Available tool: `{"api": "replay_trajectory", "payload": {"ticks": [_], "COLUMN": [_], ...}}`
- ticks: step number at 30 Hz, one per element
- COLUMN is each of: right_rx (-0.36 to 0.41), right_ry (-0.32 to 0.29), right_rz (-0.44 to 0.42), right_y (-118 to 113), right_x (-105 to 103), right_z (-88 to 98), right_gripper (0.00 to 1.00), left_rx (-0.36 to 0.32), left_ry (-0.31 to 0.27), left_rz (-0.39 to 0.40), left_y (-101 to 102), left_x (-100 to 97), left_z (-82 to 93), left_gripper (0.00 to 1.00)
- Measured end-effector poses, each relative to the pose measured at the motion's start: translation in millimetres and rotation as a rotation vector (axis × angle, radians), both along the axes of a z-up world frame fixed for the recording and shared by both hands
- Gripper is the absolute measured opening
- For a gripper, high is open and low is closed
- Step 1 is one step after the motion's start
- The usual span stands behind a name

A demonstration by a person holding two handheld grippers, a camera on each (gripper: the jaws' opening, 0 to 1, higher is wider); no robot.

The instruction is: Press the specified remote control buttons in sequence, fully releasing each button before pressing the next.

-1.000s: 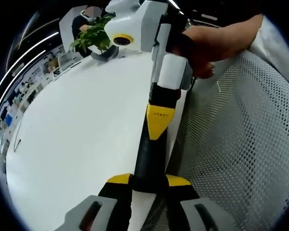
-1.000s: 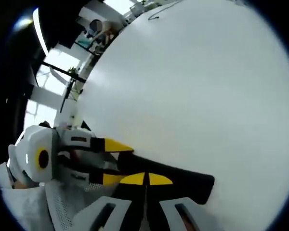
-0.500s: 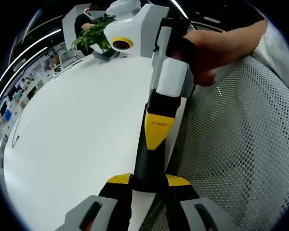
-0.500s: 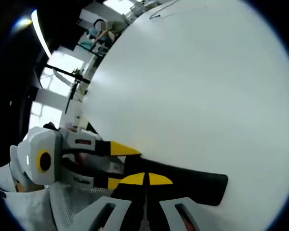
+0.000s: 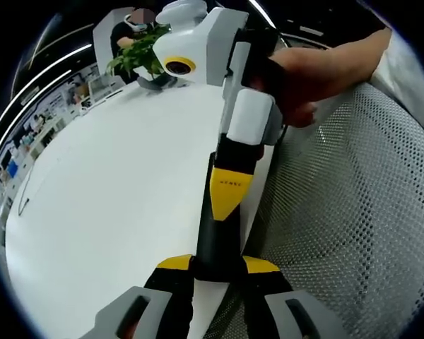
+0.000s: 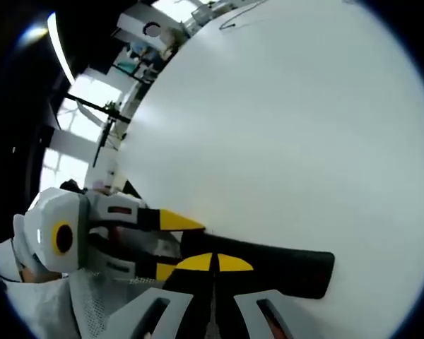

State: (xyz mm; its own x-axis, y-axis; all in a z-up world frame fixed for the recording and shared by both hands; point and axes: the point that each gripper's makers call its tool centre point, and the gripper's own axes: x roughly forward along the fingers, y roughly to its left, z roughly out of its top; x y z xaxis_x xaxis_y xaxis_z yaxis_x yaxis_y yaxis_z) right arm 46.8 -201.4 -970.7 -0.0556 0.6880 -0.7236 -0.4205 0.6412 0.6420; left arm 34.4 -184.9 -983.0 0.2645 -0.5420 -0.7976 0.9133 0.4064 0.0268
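My left hand-held gripper (image 5: pixel 219 272) clamps the black remote (image 5: pixel 218 236) at the tabletop (image 5: pixel 113 198) edge, steadying it; my right hand-held gripper (image 6: pixel 213 267), jaws together, presses its buttons.

The white table (image 5: pixel 106 205) lies open; a mesh chair (image 5: pixel 353 212) borders it.

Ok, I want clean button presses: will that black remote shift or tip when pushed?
Probably stiff: the remote is a straight slim bar. Unlikely to tip, since the left gripper clamps one end. It lies by the edge of the table, so freed it might slide off.
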Motion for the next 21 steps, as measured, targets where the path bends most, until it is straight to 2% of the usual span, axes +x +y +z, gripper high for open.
{"api": "replay_trajectory", "payload": {"ticks": [5,11,13,16,17,20,21], "right_rx": [-0.007,-0.004,-0.005,-0.013,-0.015,-0.017,-0.015], "right_ry": [-0.011,0.002,0.000,-0.016,-0.019,-0.019,-0.016], "right_rz": [0.014,0.001,-0.002,0.002,0.001,-0.003,-0.005], "right_y": [0.0,-2.3,-1.9,-1.5,-1.8,-1.8,-1.6], "right_x": [-1.1,-0.4,-0.5,-0.9,0.2,1.2,1.1], "right_z": [2.0,0.6,0.8,1.1,0.5,0.0,0.2], "right_gripper": [0.00,0.00,0.00,0.00,0.00,0.00,0.00], "left_rx": [0.023,0.015,0.008,-0.028,-0.034,-0.008,-0.015], "left_ry": [-0.030,-0.017,-0.005,0.056,0.064,0.016,0.022], "left_rz": [-0.033,-0.020,-0.004,0.097,0.088,0.038,0.046], "left_y": [-0.6,-0.8,-1.0,-2.3,-3.3,-1.8,-2.3], "left_x": [-0.5,-0.3,0.4,3.7,3.7,2.6,2.0], "left_z": [-0.6,0.2,0.4,1.9,2.1,1.0,1.5], "left_gripper": [0.25,0.25,0.25,0.25,0.25,0.25,0.25]}}
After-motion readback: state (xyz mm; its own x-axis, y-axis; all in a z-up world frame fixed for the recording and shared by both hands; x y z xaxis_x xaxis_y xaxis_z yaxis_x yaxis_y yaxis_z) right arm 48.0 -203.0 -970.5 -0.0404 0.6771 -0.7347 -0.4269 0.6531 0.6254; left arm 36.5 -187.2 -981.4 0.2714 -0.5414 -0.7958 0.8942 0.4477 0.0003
